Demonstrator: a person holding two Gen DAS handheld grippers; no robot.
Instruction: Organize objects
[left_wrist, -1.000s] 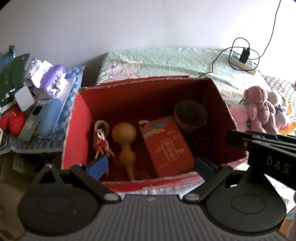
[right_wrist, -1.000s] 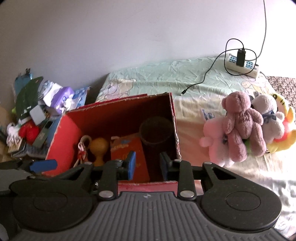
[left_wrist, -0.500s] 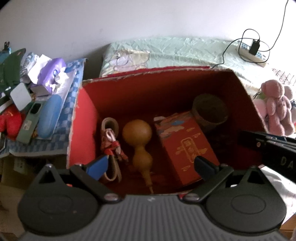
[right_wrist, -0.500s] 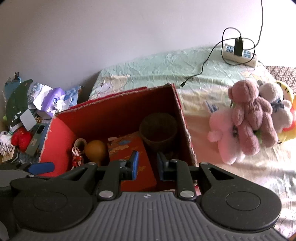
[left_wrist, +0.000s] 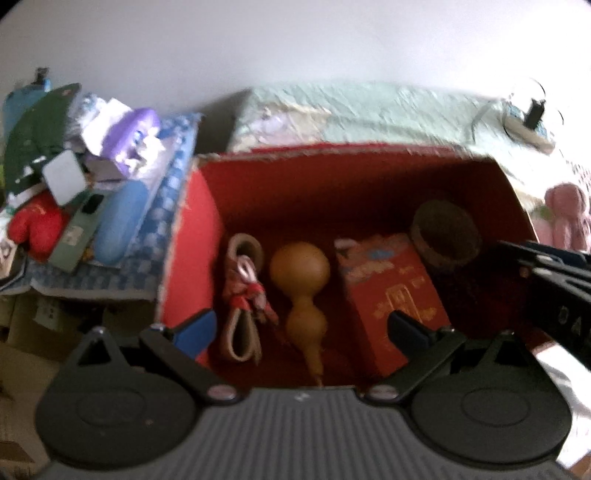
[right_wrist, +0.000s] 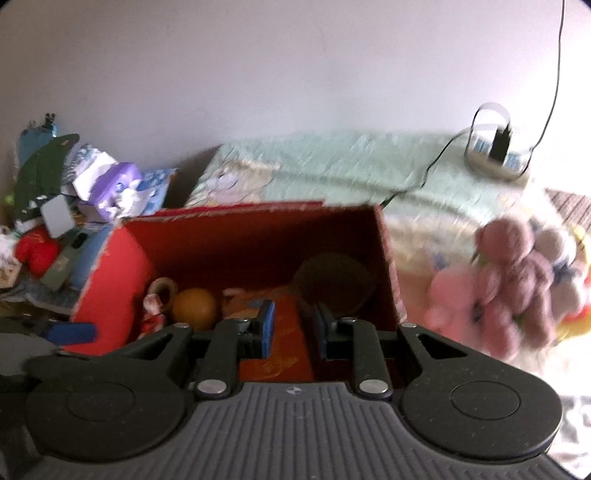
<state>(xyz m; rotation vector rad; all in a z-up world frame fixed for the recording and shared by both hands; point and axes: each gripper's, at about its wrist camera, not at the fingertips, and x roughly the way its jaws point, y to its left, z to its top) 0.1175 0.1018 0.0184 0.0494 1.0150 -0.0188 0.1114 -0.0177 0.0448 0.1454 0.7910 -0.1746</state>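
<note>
Red box, open-topped, on the bed against its left edge, near both grippers.

Left gripper over the box's near rim, jaws spread wide, nothing between them. Right gripper over the near rim too, toward the right wall, jaws partly apart, gap empty, not gripping.

Along the box floor from the left wall: looped strap with red tassel, tan gourd just beside it, neck toward the near rim, then red packet, tilted. Dark round bowl in the far right corner.

Outside the right wall, pink plush toys piled on the bed. Past the left wall, clutter heap. Farther, toward the bed's far right corner, power strip with charger and cable.
</note>
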